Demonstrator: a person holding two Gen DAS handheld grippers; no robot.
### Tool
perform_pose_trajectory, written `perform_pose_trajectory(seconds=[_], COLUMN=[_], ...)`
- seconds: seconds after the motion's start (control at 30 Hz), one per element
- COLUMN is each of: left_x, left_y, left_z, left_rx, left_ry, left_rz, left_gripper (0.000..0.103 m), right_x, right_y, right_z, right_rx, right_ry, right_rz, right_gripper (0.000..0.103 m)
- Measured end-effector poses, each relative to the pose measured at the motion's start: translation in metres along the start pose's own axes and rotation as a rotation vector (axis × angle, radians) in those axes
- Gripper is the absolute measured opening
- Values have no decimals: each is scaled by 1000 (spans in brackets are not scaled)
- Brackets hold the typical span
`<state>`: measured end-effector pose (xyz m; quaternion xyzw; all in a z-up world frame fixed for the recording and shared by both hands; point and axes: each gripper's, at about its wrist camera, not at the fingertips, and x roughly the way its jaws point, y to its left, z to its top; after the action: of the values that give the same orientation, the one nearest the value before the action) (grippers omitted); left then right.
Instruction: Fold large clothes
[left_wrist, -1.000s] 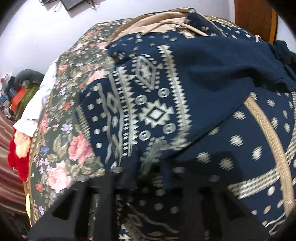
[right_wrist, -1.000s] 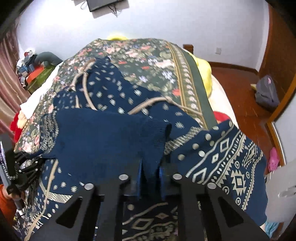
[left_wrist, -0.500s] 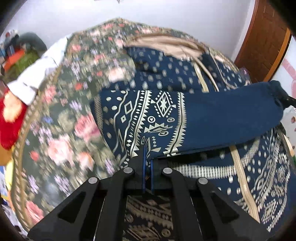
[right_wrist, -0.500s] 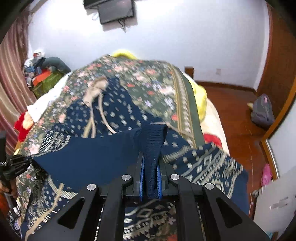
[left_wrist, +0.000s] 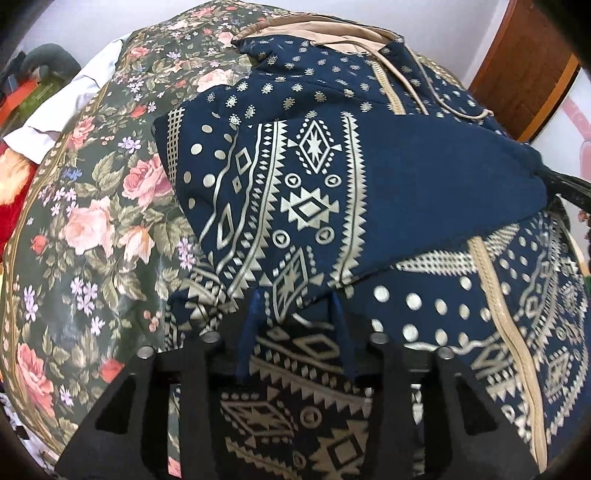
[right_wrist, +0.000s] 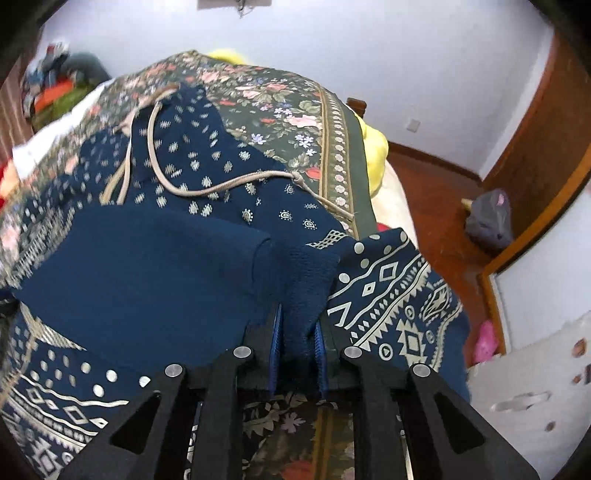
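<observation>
The navy patterned hoodie lies spread on the floral bedspread, one sleeve folded across its body. Your right claw pinches the plain ribbed cuff (firmly clamped). Your left claw is opening, patterned fabric lying loose between its fingers.

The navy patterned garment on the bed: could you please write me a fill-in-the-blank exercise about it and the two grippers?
1. The navy garment lies on a bedspread printed with ____.
2. The right gripper is ____ on the plain navy cuff.
3. The left gripper has its jaws ____, no longer pinching the fabric.
4. The garment's drawstring is ____ in colour.

Missing words: flowers; shut; opening; beige
</observation>
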<state>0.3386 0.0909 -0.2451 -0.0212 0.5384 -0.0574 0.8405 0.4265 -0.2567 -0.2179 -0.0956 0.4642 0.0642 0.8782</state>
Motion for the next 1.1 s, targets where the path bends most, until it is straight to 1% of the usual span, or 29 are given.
perform_pose_trajectory(seconds=[0.07,0.1,0.17,0.2,0.23,0.27,0.3,0.33,0.37,0.4,0.43,0.5,0.57,0.63,0.67,0.73,0.87,0.93,1.03,1.1], left_x=[-10,-16,-29,-36,-40,-42,-42,-38,-29,-19,-7,13,28,29,28,26,15,6,-9,-17], left_y=[-1,0,3,6,8,10,12,14,17,20,23,22,18,14,11,7,-7,-14,-30,-44], left_z=[-2,0,7,13,17,23,30,36,42,45,47,48,43,38,37,34,33,36,47,60], left_rx=[8,6,-8,-22,-33,-41,-50,-62,-88,-111,-132,-140,-131,-121,-108,-80,-11,10,26,36], left_ry=[14,14,-6,-28,-43,-61,-77,-79,-62,-40,-12,27,48,5,-3,4,41,33,-3,-28], left_rz=[-27,-37,-48,-45,-26,17,64,88,106,117,128,140,153,181,196,211,245,244,217,185], left_gripper=[47,47,49,55,60,67,68,68,68,68,68,68,69,69,70,70,70,70,70,70], right_x=[0,0,1,1,1,2,3,3,3,3,4,6,6,8,8,7,-5,-13,-21,-22], right_y=[3,3,2,1,0,-2,-3,-3,-5,-7,-13,-26,-39,-52,-57,-70,-93,-106,-124,-135], right_z=[-1,0,-1,-1,-1,-1,-1,-2,-2,-2,-4,-7,-10,-13,-14,-18,-27,-33,-42,-53], right_rx=[-17,-18,-12,-6,0,12,18,20,19,17,23,73,121,169,192,261,387,435,495,541], right_ry=[-3,-4,-4,-2,-1,1,1,-2,-11,-20,-26,-8,11,28,35,61,73,71,86,110], right_rz=[-24,-27,-27,-24,-22,-26,-42,-64,-117,-151,-151,-82,-36,8,28,93,174,206,245,286], right_gripper=[12,12,12,13,15,17,28,48,63,78,83,85,91,94,94,94,94,94,94,94])
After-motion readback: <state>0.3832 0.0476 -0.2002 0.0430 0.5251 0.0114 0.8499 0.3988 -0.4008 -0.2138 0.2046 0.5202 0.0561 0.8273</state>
